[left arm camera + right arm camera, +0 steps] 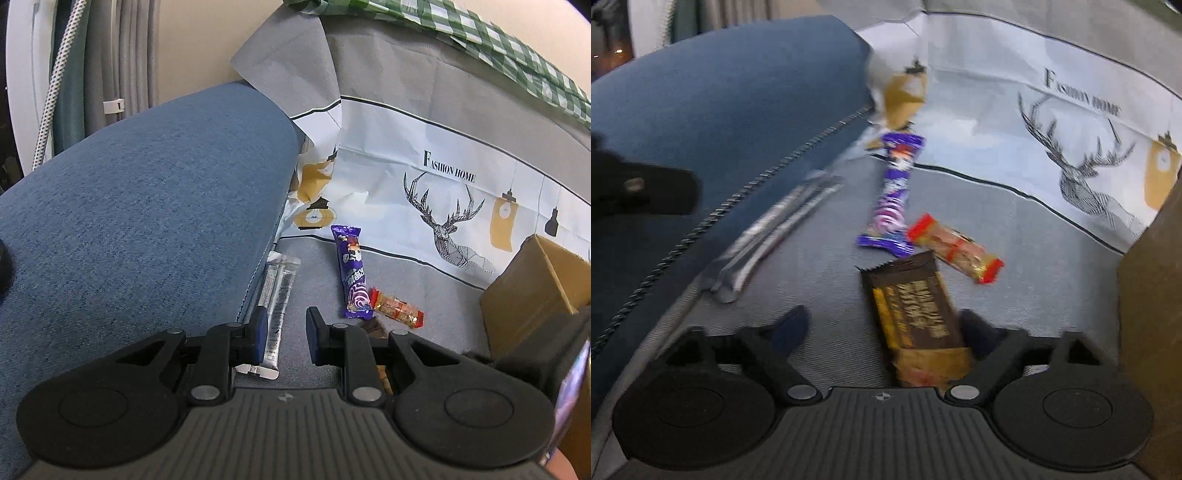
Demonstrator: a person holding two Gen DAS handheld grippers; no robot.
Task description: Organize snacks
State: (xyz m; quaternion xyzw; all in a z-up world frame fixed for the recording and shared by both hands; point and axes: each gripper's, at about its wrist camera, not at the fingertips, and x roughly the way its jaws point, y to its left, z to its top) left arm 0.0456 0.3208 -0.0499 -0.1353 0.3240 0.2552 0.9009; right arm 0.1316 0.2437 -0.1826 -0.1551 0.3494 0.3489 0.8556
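Right wrist view: your right hand-held gripper [882, 328] stands apart around a brown-and-gold foil snack bar [916, 314]; your left hand-held gripper [286, 332] stands narrowly apart, empty, beside a brown cardboard box [532, 291].

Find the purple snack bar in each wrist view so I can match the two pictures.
Left wrist view: the purple snack bar lies upright just right of centre, on the grey cloth.
Right wrist view: the bar sits at centre, tilted, top end toward the back.
Shared landmark: the red-ended orange candy lies by the bar's lower right end in both views.
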